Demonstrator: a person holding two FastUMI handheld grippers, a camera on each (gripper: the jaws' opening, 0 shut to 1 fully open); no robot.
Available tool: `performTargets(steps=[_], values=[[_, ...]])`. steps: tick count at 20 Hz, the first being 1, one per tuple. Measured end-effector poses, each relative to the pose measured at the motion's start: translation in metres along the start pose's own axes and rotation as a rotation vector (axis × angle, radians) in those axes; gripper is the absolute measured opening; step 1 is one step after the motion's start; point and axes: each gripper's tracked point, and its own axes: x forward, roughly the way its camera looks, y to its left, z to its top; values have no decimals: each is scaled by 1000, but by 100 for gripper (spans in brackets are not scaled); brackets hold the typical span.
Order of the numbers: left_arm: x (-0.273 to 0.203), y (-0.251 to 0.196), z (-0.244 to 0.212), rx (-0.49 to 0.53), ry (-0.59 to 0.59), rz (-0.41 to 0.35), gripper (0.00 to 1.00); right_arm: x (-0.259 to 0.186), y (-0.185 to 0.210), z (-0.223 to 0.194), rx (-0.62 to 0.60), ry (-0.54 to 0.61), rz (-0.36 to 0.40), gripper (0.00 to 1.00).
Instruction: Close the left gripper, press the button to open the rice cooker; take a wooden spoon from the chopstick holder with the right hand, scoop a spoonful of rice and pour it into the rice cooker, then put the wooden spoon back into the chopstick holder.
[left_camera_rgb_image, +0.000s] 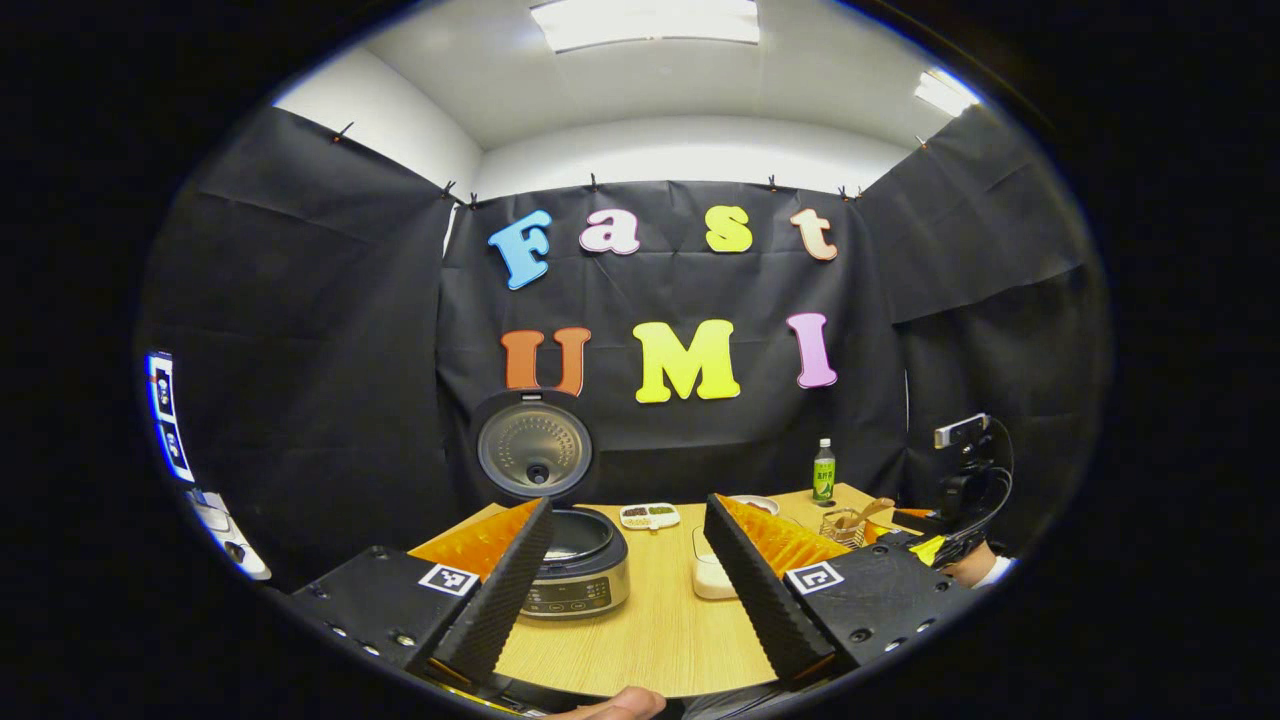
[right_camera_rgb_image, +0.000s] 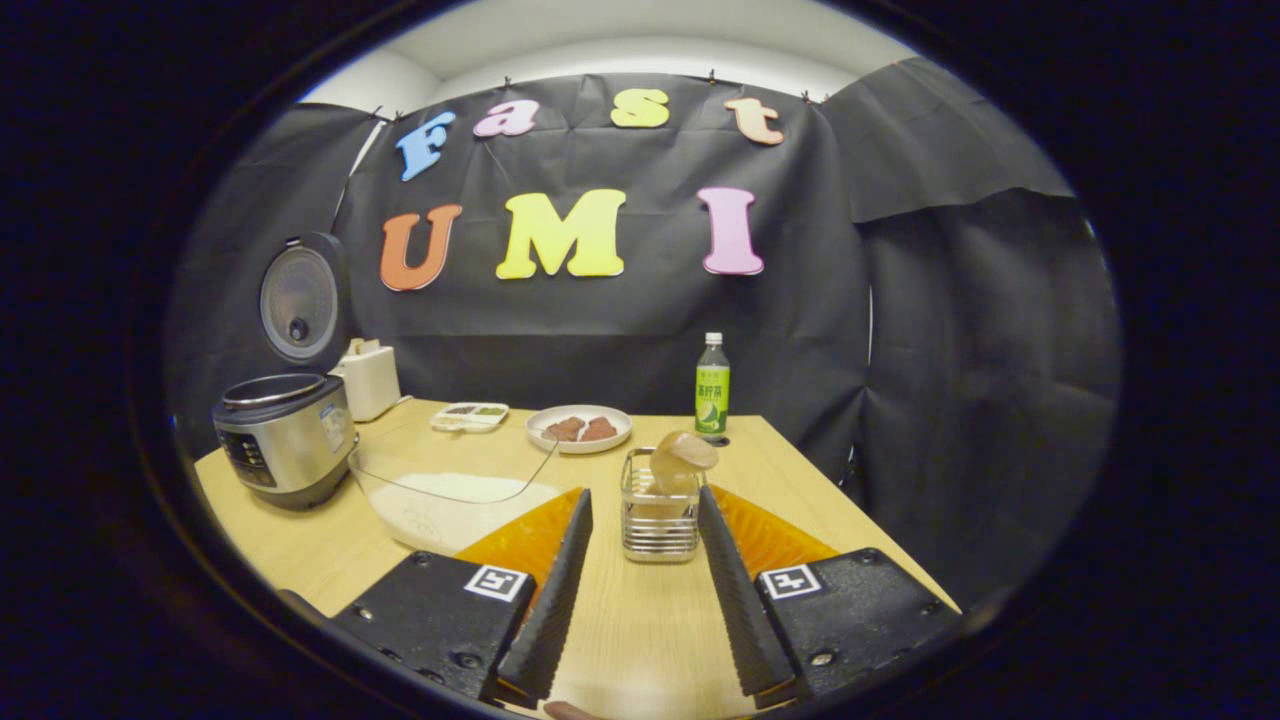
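Rice cooker: table's left, lid up, panel text too small to read. Bottle: green label, unreadable. Chopstick holder: wire, wooden spoon inside, just ahead of right gripper, fingers spread. Clear bowl: white rice. Plate: brown pcs. Left gripper: spread, empty.

Black cloth walls, wooden table, white ceiling lights.
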Motion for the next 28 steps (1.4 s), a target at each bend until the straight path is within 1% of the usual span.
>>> performTargets(steps=[1,2,4,5,6,7,8,10,12,13,14,15,16,17,19,20,21,23,24,26,28], values=[[-2,1,-2,6,2,0,96,9,-2,0,-15,-16,-19,67],[-6,1,-3,9,2,-2,96,17,-5,-3,-23,-9,-45,63],[-10,-2,-2,2,-7,-16,96,31,-1,-6,26,-3,-64,59],[-13,-4,-2,-6,-8,-26,96,39,-2,-7,41,3,-89,57],[-16,-4,-3,-12,-11,-33,96,46,-6,-8,46,9,-113,54],[-19,-1,0,-16,-19,-32,96,52,-6,-10,51,18,-121,50],[-22,2,0,-16,-24,-29,96,55,-4,-14,66,31,-118,49],[-27,8,1,-11,-32,-25,96,54,-1,-20,119,40,-90,48],[-26,18,2,-10,-38,-10,96,55,-10,-34,150,74,-101,46],[-24,21,1,-12,-38,-6,96,57,-13,-37,161,80,-106,43],[-25,23,1,-17,-38,-2,96,59,-16,-38,165,87,-113,46],[-24,25,-1,-23,-35,0,96,62,-20,-39,173,92,-120,43],[-25,26,-4,-28,-33,-1,96,64,-25,-38,184,99,-133,46],[-26,26,-7,-31,-27,-2,96,67,-30,-37,194,101,-145,46],[-25,30,-13,-28,-18,7,96,73,-37,-37,213,114,-160,40],[-23,31,-16,-21,-11,12,96,75,-38,-35,230,111,-154,27],[-20,31,-19,-13,-1,16,96,77,-40,-32,235,98,-152,32],[-18,28,-24,-4,11,14,96,85,-50,-27,207,82,-173,28],[-19,26,-24,-5,13,11,96,88,-51,-25,197,79,-171,24],[-18,23,-24,-10,11,1,96,96,-50,-18,198,71,-151,22],[-15,21,-23,-14,9,-4,96,101,-42,-8,199,55,-101,22]])
